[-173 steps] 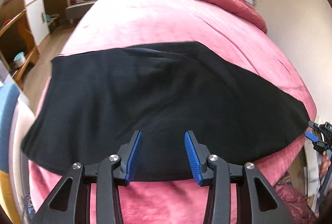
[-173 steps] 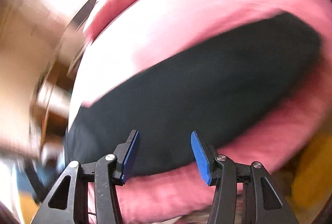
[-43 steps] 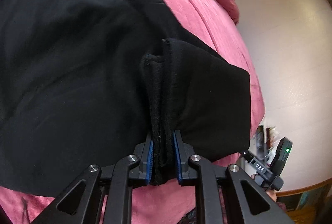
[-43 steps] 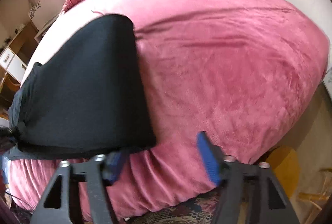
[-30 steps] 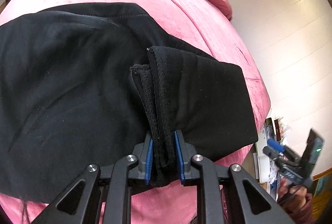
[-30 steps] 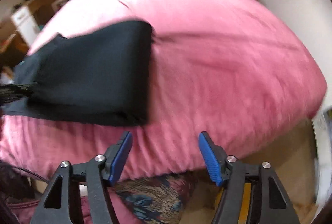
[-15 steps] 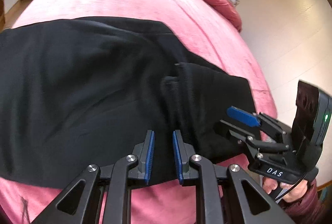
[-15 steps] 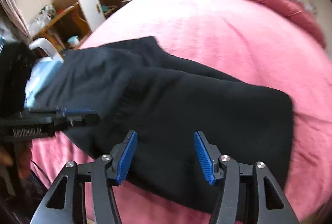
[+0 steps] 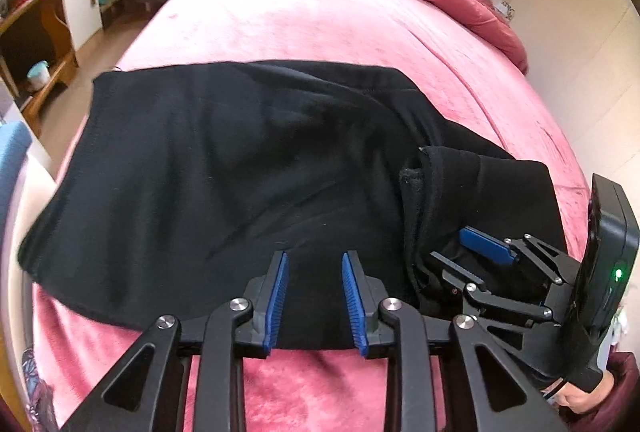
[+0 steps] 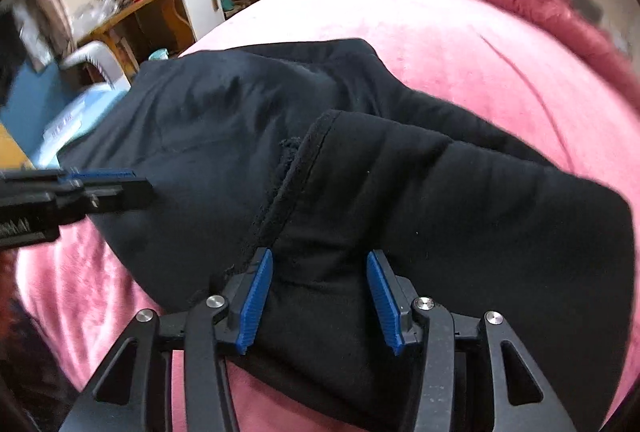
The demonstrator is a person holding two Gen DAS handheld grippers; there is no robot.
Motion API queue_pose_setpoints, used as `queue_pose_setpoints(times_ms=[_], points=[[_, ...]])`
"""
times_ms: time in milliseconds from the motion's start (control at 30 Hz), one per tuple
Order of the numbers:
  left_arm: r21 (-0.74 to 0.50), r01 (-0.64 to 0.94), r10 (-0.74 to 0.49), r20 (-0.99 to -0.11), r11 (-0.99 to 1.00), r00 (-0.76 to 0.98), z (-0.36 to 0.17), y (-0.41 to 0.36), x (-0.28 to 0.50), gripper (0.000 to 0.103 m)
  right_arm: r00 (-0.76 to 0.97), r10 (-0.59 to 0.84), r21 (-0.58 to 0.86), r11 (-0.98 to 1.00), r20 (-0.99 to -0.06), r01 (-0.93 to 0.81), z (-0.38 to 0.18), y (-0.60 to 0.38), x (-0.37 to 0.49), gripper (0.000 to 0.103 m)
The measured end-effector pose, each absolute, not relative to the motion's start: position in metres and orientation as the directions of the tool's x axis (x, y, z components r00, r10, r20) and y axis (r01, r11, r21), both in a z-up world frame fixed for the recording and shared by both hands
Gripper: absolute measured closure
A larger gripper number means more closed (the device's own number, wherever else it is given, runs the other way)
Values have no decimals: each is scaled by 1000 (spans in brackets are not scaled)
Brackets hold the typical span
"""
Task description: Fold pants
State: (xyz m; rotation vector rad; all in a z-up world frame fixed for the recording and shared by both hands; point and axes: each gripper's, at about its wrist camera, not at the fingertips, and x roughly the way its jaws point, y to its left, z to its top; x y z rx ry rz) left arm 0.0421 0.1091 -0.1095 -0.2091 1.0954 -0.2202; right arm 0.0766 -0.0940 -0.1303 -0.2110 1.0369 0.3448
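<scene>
black pants [image 9: 224,167], pink bedspread [image 9: 320,11], blue fingers [image 9: 277,302]

The pants [image 9: 224,167] are black and of a soft, matte knit; they lie flat across the near part of a pink bed [image 9: 328,23], long side running left to right; at their right end a hemmed edge [image 10: 296,167] is folded back over the rest, doubling the cloth there.
</scene>
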Motion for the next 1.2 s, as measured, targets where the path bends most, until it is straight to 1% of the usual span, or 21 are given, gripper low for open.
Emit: queue_pose_setpoints(times_ms=[133, 233, 500, 533, 600, 700, 767, 867, 967, 1067, 1200], points=[[-265, 53, -259, -850, 963, 459, -95, 123, 32, 70, 452, 202, 35, 936, -869, -351, -127, -100, 78, 53], [-255, 32, -239, -848, 966, 473, -89, 134, 22, 67, 460, 192, 20, 936, -867, -351, -125, -101, 75, 53], [-288, -53, -233, -859, 956, 456, -94, 160, 9, 66, 456, 181, 30, 947, -871, -319, -124, -99, 80, 53], [-299, -65, -239, -860, 952, 450, -96, 163, 8, 66, 455, 181, 33, 949, -872, -315, -124, -99, 80, 53], [-357, -112, -279, -860, 927, 427, -103, 176, 6, 65, 456, 184, 36, 949, -871, -314, -125, -100, 81, 53], [-431, -202, -313, -844, 880, 435, -109, 205, -1, 56, 439, 192, 62, 954, -878, -293, -124, -102, 83, 52], [-485, -263, -337, -825, 834, 454, -110, 227, -8, 56, 429, 203, 84, 956, -880, -281, -124, -105, 86, 51], [-521, -358, -339, -821, 775, 459, -118, 255, -14, 56, 431, 210, 91, 956, -878, -280, -124, -106, 86, 51], [-594, -462, -375, -792, 659, 483, -133, 287, -23, 56, 443, 213, 91, 956, -871, -280, -124, -107, 86, 51], [-640, -508, -406, -764, 577, 501, -143, 306, -25, 56, 455, 214, 87, 955, -864, -283, -124, -107, 84, 51], [-646, -552, -399, -762, 527, 510, -152, 317, -23, 56, 464, 220, 94, 956, -858, -280, -125, -108, 81, 51]])
